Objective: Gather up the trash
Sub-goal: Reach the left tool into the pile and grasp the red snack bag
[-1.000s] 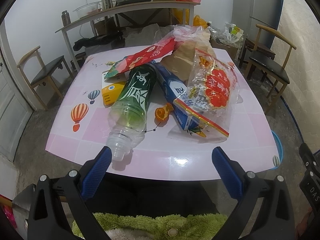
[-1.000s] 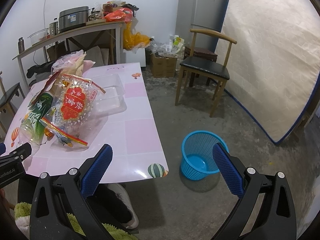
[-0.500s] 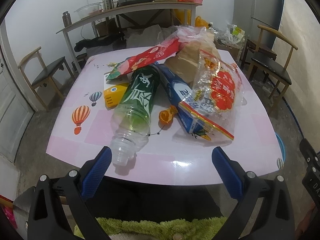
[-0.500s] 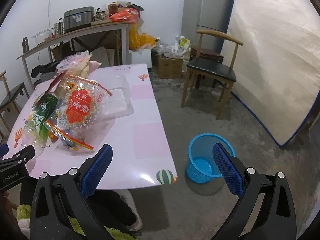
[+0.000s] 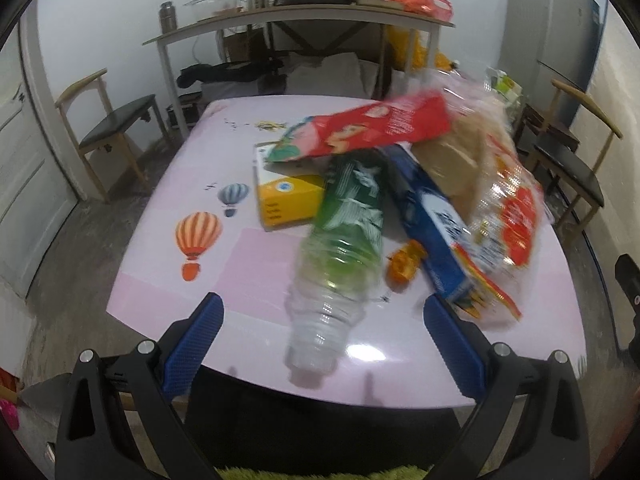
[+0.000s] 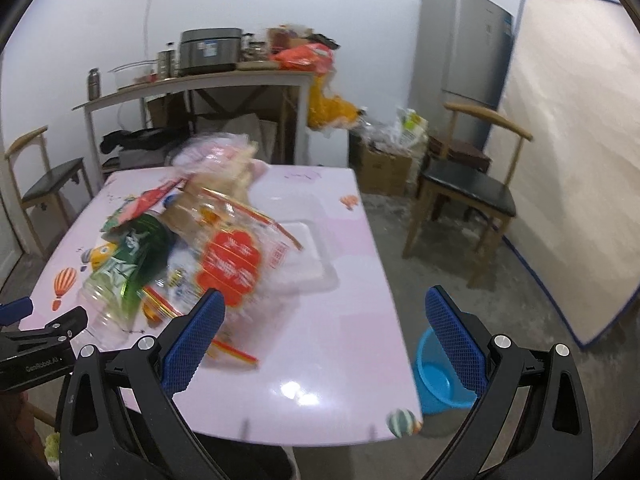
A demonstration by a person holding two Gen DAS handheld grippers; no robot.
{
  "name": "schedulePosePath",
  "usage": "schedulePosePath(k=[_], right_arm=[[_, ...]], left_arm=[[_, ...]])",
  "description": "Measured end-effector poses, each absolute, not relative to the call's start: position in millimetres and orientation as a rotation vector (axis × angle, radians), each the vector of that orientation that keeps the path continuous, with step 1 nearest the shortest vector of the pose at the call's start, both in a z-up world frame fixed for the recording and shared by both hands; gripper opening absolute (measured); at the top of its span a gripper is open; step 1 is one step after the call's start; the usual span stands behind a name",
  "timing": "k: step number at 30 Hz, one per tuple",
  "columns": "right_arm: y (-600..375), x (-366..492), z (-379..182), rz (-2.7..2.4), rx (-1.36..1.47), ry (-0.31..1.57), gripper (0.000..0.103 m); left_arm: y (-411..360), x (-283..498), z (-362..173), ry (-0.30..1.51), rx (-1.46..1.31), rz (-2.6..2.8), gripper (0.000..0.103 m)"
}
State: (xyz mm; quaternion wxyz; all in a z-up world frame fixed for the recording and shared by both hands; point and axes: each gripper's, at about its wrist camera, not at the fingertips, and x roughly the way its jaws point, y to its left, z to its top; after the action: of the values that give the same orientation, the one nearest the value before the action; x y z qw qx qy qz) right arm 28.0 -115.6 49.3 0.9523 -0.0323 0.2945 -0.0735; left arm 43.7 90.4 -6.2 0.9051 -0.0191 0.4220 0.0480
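My left claw (image 5: 323, 312) hangs spread wide and empty at the near edge of the pink table (image 5: 168, 208), framing the green bottle (image 5: 340, 256) in the trash pile. My right claw (image 6: 325, 307) gapes empty too, blue basket (image 6: 436, 380) on the floor beyond.

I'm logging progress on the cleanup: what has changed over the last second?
Both tools, left and right, moved in toward the pink table, both wide open and holding nothing. The green bottle, wrappers and blue basket stayed as they were.
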Motion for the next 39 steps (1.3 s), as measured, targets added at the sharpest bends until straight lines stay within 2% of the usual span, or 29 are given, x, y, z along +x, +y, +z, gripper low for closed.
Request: schedulePosePath(k=[25, 39], right_arm=[[-46.1, 73.5, 54.0, 0.027, -0.166, 0.648, 0.096], [-41.1, 76.6, 52.4, 0.041, -0.157, 0.632, 0.096]], left_arm=[[173.6, 76.9, -14.9, 0.834, -0.169, 0.100, 0.099], [196.2, 78.8, -8.7, 0.610, -0.261, -0.148, 0.099]])
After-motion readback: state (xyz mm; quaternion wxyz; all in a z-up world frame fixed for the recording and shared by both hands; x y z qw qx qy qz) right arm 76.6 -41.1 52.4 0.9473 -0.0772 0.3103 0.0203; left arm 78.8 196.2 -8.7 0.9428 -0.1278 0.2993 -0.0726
